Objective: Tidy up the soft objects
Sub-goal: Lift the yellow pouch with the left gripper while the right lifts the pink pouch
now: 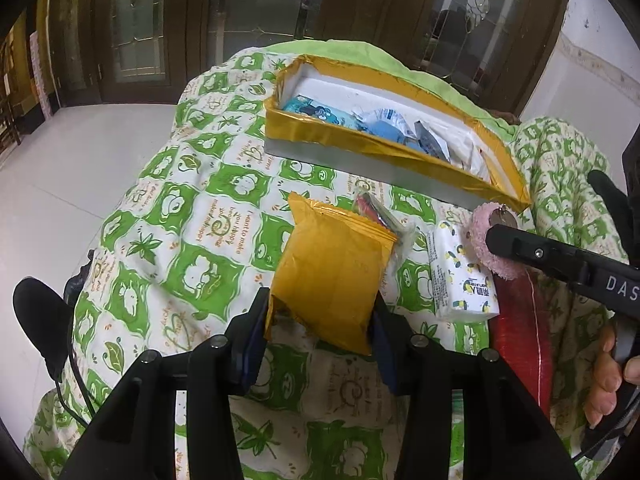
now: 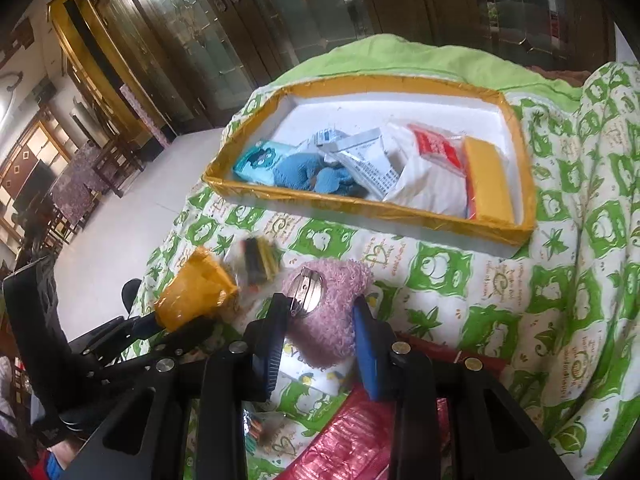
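L gripper (image 1: 320, 322) clamps yellow packet (image 1: 332, 272); R gripper (image 2: 322, 322) clamps pink plush (image 2: 332, 312).

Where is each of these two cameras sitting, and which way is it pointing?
Left wrist view: rides the left gripper, looking forward and down along its fingers, which clamp a yellow packet; the right gripper and a hand show at the right.
Right wrist view: rides the right gripper, looking down at the pink fluffy pouch it pinches; the left gripper shows at the left.
Shared: the green patterned quilt, the gold-edged box, both held items.
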The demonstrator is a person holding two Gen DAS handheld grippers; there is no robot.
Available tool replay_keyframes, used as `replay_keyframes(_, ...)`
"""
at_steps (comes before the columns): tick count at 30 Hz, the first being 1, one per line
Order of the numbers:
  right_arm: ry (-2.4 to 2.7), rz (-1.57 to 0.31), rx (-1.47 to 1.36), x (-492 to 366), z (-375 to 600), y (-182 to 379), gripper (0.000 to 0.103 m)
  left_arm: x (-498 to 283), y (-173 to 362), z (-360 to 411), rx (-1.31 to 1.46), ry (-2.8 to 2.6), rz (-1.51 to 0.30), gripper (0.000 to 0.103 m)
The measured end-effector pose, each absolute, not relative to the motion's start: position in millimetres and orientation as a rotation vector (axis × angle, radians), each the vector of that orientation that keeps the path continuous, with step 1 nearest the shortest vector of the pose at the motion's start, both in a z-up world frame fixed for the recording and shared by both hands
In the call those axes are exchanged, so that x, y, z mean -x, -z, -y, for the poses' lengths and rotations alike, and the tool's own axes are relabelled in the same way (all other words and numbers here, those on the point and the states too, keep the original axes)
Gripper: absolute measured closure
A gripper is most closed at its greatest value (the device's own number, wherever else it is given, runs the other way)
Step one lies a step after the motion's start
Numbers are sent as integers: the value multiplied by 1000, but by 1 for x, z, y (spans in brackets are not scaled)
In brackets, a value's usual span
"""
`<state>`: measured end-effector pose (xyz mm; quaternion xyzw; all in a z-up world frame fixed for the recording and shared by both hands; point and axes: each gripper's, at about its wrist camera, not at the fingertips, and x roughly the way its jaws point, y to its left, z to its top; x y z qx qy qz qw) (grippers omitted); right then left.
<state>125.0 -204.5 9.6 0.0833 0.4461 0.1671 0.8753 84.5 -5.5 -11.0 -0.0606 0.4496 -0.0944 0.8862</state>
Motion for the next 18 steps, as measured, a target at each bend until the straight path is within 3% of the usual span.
replay_keyframes(18, -349, -912, -166, -122, 207, -14, 69, -85, 9, 3, 135, 201, -932, 58)
